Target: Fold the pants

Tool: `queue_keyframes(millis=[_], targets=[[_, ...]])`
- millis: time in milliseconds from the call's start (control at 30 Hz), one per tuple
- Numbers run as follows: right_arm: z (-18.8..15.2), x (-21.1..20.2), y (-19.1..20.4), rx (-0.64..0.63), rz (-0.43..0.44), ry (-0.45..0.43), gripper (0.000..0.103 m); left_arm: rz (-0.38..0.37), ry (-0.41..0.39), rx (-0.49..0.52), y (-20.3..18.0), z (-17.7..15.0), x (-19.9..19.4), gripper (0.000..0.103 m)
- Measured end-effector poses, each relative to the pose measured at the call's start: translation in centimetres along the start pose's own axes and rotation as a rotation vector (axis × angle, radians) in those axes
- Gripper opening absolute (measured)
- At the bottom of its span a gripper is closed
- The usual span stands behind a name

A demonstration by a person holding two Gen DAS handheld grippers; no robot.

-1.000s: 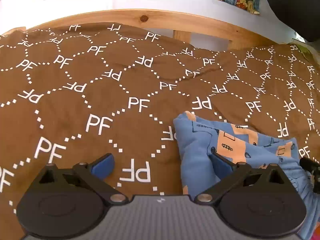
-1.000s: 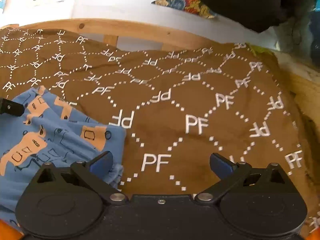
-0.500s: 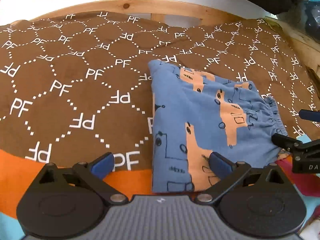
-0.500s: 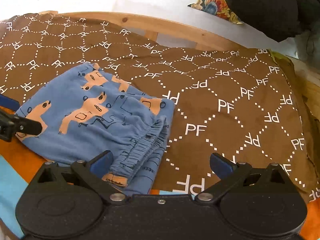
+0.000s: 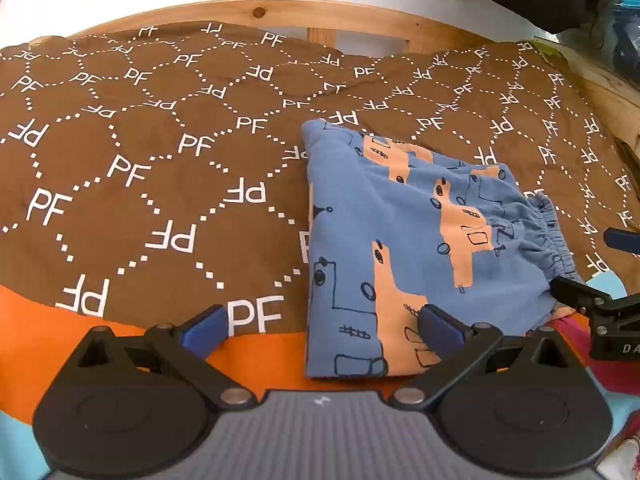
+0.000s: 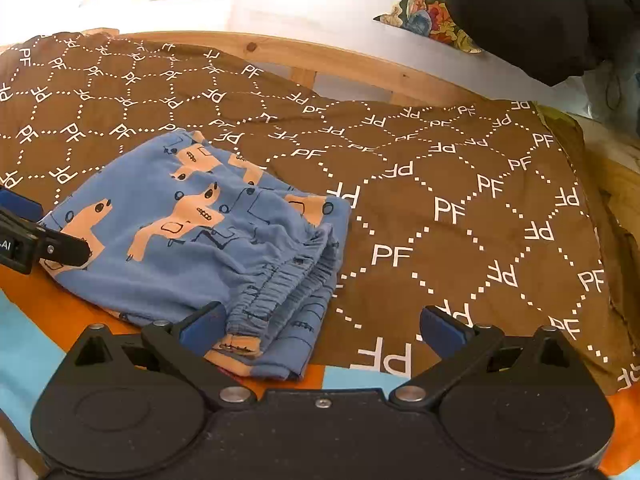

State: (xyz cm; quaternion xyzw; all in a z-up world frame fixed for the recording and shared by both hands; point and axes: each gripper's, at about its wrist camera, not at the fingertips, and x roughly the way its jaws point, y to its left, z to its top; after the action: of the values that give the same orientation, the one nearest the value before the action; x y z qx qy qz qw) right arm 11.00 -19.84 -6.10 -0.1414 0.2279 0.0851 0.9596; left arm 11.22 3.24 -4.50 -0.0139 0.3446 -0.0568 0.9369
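Brown blanket (image 5: 152, 200) printed with white "PF" letters and dotted diamonds, spread over what looks like a bed; its near edge stops short of an orange and light-blue sheet (image 5: 52, 320) beneath. Pale wooden rail (image 5: 304, 16) curves along the far side, white wall (image 6: 280, 4) behind it. Colourful patterned cloth (image 6: 432, 20) and a black garment (image 6: 532, 12) sit at the upper right, both cut off by the frame. Sticker-like pictures high on the wall, too blurred to read.

Pants (image 5: 404, 248): blue with peach animal figures, folded into a compact stack, lying on the blanket with the near end overhanging onto the orange sheet. Gathered elastic waistband (image 6: 288, 280) faces the right side, layers visible at that edge.

Left hand-held gripper (image 5: 320, 326): jaws spread wide, holding nothing; its right blue finger (image 5: 438, 328) sits over the pants' near corner, contact not clear. Right hand-held gripper (image 6: 320, 326): jaws likewise spread wide, empty; its left finger (image 6: 204, 326) is just beside the waistband.

Each camera catches only a sliver of the other tool at the frame edge. Number of layers in the fold cannot be counted. Lower right corner of the left view shows red and patterned fabric, unidentifiable.
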Motion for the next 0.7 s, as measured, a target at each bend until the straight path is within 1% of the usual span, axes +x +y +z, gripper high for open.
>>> queue_keyframes(millis=[167, 267, 333, 433, 500, 567, 633, 700], targets=[[-0.6, -0.5, 0.1, 0.009, 0.007, -0.008, 0.102, -0.009, 0.000, 0.004, 0.2, -0.5, -0.7, 0.103], [-0.7, -0.9, 0.0, 0.016, 0.006, -0.018, 0.102, -0.033, 0.012, -0.006, 0.4, -0.7, -1.4, 0.103], [-0.7, -1.0, -0.2, 0.021, -0.006, -0.013, 0.102, -0.069, 0.018, -0.029, 0.7, -0.7, -2.2, 0.103], [-1.2, -0.9, -0.8, 0.037, -0.014, 0.037, 0.102, -0.171, -0.035, -0.099, 1.3, -1.1, -3.9, 0.103], [-1.3, -0.9, -1.7, 0.084, 0.003, 0.043, 0.102, -0.193, -0.045, -0.115, 1.3, -1.1, -4.4, 0.103], [-1.1, -1.1, -3.0, 0.148, 0.038, 0.029, 0.102, -0.201, -0.039, -0.111, 1.3, -0.8, -4.3, 0.103], [-0.8, -0.9, -4.3, 0.200, 0.091, 0.019, 0.102, -0.192, -0.037, -0.107, 1.5, -0.4, -3.7, 0.103], [-0.4, -0.4, -5.2, 0.221, 0.098, 0.018, 0.102, -0.164, -0.024, -0.104, 1.8, 0.4, -2.9, 0.103]])
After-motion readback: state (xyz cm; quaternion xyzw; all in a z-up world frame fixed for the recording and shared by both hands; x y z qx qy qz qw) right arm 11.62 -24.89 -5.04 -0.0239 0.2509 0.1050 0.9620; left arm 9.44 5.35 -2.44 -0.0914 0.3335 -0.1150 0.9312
